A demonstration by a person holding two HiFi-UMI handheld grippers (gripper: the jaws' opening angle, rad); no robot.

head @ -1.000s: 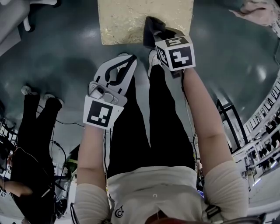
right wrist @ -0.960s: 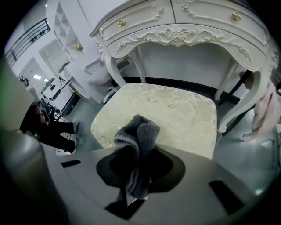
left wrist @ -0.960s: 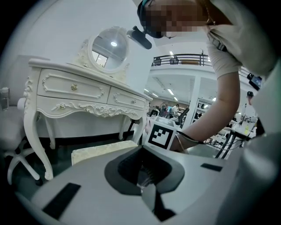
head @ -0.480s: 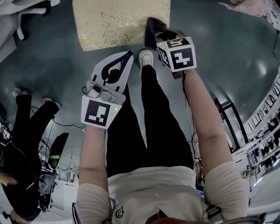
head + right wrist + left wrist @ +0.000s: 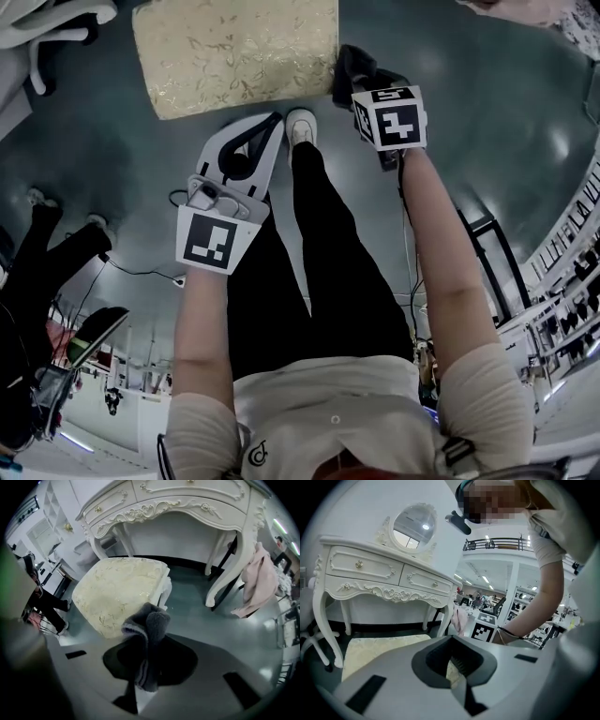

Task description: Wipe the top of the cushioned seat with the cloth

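Now, cloth (image 5: 146, 637) tight in right gripper (image 5: 351, 77) jaws, left gripper (image 5: 273, 122) jaws together, near cushioned seat (image 5: 234, 52).

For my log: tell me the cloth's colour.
The cloth is dark grey, one paler stripe; see right gripper view.

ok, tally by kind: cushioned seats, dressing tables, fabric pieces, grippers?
cushioned seat: 1
dressing table: 1
fabric pieces: 2, grey cloth and pink garment
grippers: 2, right gripper shut on the grey cloth, left gripper shut, empty
Total: 6
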